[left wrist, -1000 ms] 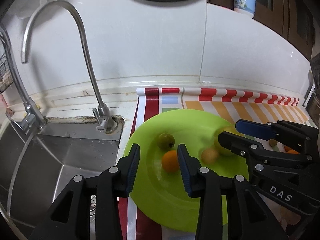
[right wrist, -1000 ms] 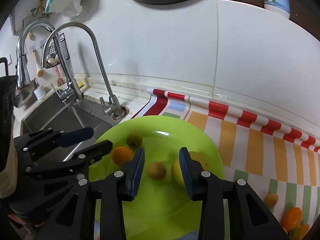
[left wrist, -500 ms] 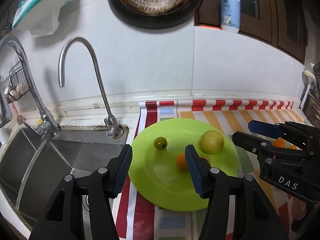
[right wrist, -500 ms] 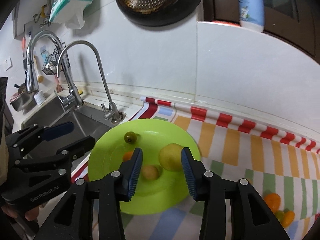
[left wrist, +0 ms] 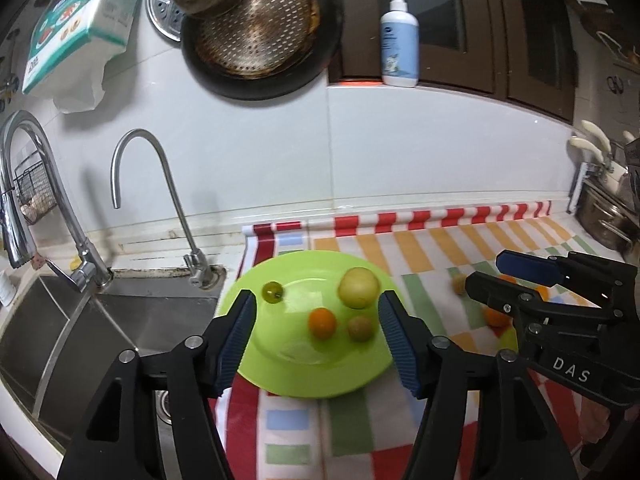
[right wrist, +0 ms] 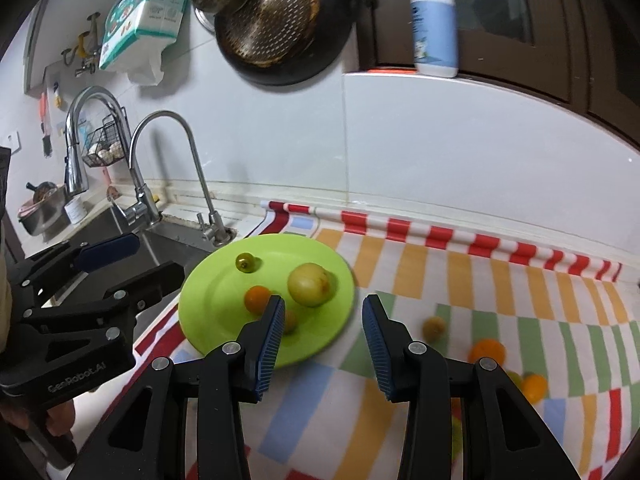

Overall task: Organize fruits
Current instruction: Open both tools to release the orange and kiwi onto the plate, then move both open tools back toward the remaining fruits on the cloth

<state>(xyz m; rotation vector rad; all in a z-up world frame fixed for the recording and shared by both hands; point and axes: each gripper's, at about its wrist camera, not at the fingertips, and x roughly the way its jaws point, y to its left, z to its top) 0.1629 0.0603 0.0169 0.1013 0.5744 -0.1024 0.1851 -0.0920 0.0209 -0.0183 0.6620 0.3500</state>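
Four fruits are sitting on the green plate (left wrist: 304, 380) beside the sink (left wrist: 120, 320); several more fruits (right wrist: 486, 350) are lying loose on the striped mat (right wrist: 440, 280), waiting. The left gripper (left wrist: 316, 336) is spreading, nothing between its jaws; the right gripper (right wrist: 324, 336) is hanging parted and empty.

Lime-green plate (right wrist: 208, 312) on striped mat (right wrist: 500, 280), beside sink (right wrist: 168, 240). On plate: small green fruit (right wrist: 245, 262), large yellow-green fruit (right wrist: 310, 284), orange fruit (right wrist: 257, 298), one brownish fruit (right wrist: 289, 321) partly hidden by a finger. Right gripper (right wrist: 322, 330): jaws apart, nothing between. Loose on mat: small yellowish fruit (right wrist: 434, 328), orange (right wrist: 487, 352), further blurred pieces, possibly fruit, lower right. Left gripper (right wrist: 132, 262) at left edge.
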